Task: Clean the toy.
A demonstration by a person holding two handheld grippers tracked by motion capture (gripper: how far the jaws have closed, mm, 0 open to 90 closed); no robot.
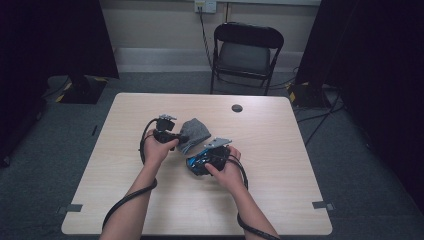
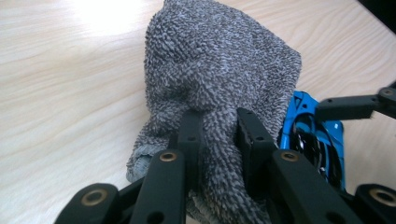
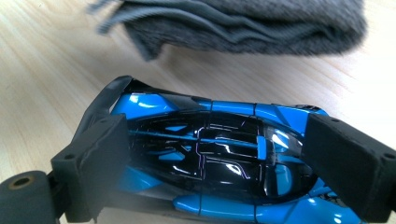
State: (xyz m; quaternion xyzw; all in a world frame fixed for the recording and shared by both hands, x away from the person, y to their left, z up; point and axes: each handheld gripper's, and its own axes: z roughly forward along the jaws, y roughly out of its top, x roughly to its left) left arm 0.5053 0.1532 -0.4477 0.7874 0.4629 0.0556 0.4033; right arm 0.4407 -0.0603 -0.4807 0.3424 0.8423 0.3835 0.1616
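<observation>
One wooden table [image 1: 280,200] carries two loose things: one grey knitted cloth [image 1: 194,132] and one blue and black toy car [image 1: 199,164]. Two hand-held grippers work on them, one in each hand.

The left gripper [image 1: 180,140] comes in from the left side of the cloth. In the left gripper view its two black jaws are drawn close together and pinch a fold of the grey knitted cloth [image 2: 219,79], which bunches up and rises ahead of them above the tabletop [image 2: 60,84]. The toy car [image 2: 313,140] lies just to the right of the cloth there, touching or nearly touching its edge.

The right gripper [image 1: 202,162] holds the toy car near the middle of the table, just in front of the cloth. In the right gripper view its two jaws stand wide and press on the two sides of the one toy car [image 3: 210,158], which lies crosswise between them with its glossy black canopy facing the camera. The cloth [image 3: 243,23] lies just behind it, its folded layers showing at the edge.

Beyond the table stands one black folding chair [image 1: 247,52], well apart from the work. One small dark round cap [image 1: 237,108] sits in the tabletop near its far edge.
</observation>
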